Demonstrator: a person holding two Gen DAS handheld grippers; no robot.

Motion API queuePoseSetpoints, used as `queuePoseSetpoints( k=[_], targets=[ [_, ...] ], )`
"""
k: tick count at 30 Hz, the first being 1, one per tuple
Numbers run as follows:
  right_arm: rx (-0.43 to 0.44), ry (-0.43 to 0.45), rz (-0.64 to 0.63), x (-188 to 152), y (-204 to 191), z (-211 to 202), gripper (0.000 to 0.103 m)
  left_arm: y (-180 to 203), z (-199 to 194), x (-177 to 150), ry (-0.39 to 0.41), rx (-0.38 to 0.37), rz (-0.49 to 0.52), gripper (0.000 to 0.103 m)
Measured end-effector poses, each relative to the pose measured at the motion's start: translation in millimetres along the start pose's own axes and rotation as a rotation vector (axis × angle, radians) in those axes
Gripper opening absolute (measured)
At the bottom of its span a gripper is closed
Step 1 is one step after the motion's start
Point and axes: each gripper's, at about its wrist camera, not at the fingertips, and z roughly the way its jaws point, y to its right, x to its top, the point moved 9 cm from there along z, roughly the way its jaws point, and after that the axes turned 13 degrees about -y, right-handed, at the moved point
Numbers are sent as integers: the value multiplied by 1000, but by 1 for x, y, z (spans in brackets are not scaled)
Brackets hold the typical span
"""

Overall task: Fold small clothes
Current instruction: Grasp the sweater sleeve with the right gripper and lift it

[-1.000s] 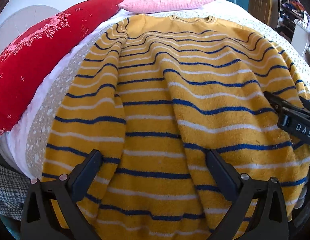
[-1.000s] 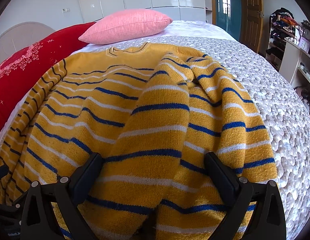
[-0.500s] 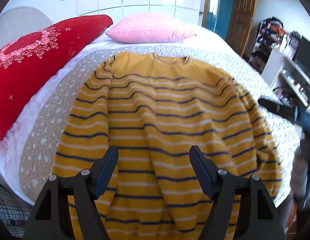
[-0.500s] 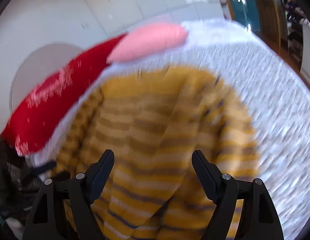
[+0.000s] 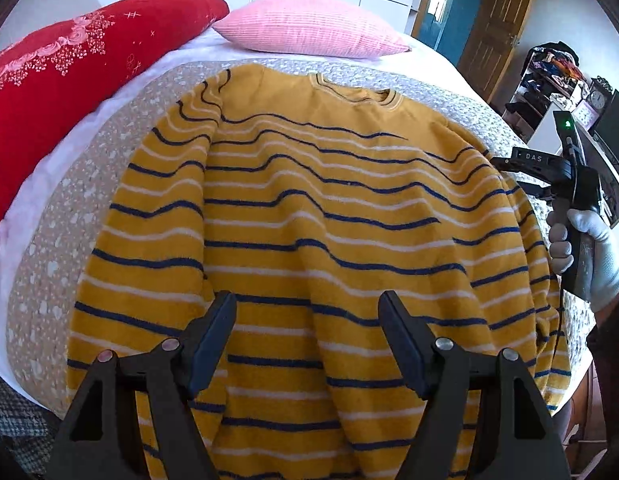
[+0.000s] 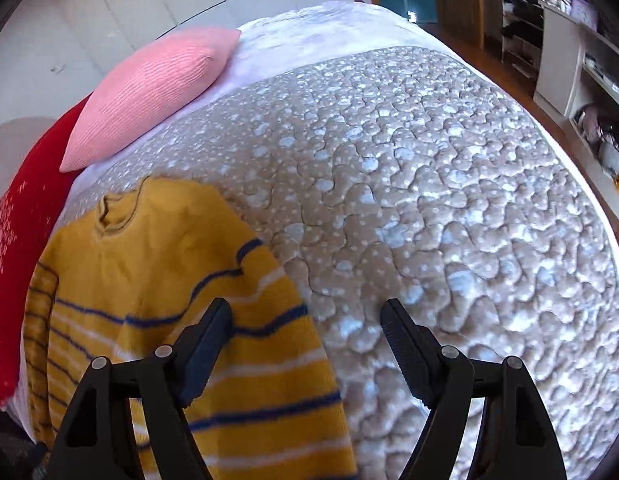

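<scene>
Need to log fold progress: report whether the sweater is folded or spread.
Partly folded: the yellow striped sweater lies flat on the bedspread, both sleeves turned in over the body.

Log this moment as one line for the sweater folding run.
sweater: flat on bed | left tongs: open, empty | right tongs: closing, empty

Pretty bright bedroom, daylight everywhere. Big bed (image 6: 429, 184) with a beige quilted cover, a pink pillow (image 5: 309, 26) and a red embroidered pillow (image 5: 69, 72) up top. Glossy white wardrobe (image 6: 129, 4) behind, wooden door (image 5: 497, 28) beside a teal one, cluttered white shelves (image 6: 565, 60) on the right.
</scene>
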Motion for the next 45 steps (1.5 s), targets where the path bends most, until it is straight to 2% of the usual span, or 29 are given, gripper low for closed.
queuePoseSetpoints(
  k=[1,2,3,5,7,11,15,17,18,23,26,31,32,34,35,36,37,38,39,42,43,45],
  targets=[
    [-3,0,-6,1,-4,1,71,-1,1,1,0,2,0,73],
    [-1,-4,-17,-2,-9,1,50,-2,3,2,-3,2,-2,73],
    [40,-32,-39,-2,-19,4,29,-3,4,2,-6,-1,-4,73],
    [133,-80,-59,-6,-34,8,8,-5,6,3,-8,-5,-8,73],
    [128,-76,-81,-7,-41,3,8,-6,6,4,-6,-6,-9,73],
    [-36,-12,-85,25,-31,-7,7,-11,4,9,6,-4,-20,73],
    [-269,59,-121,72,-28,-18,6,-17,5,17,12,-4,-36,73],
    [-349,78,-155,86,-35,-18,6,-21,6,19,10,6,-42,73],
    [-417,93,-182,99,-43,-13,6,-21,6,19,8,8,-43,73],
    [-630,146,-253,124,-54,-2,2,-24,3,20,13,21,-46,73],
    [-662,152,-265,127,-57,-4,2,-23,-2,17,24,26,-42,73],
    [-654,180,-291,113,-62,-25,3,-22,-10,13,36,20,-50,73],
    [-644,176,-296,108,-61,-28,5,-21,-12,12,40,18,-51,73],
    [-585,156,-292,90,-57,-36,18,-19,-19,9,51,17,-48,73],
    [-551,148,-284,81,-55,-40,30,-19,-23,7,59,16,-47,73],
    [-472,128,-262,60,-50,-50,38,-19,-28,5,67,14,-45,73],
    [-439,119,-252,51,-48,-55,41,-19,-31,4,73,14,-45,73],
    [-347,99,-217,26,-36,-66,42,-19,-34,2,79,15,-46,73],
    [-297,87,-190,9,-27,-75,44,-20,-36,0,82,16,-47,73],
    [-176,41,-96,-48,12,-91,53,-21,-37,-8,73,11,-55,73],
    [-157,34,-79,-58,20,-93,54,-21,-36,-9,68,7,-56,73],
    [-84,-4,-9,-106,47,-94,55,-18,-33,-15,55,-1,-55,73]
  ],
)
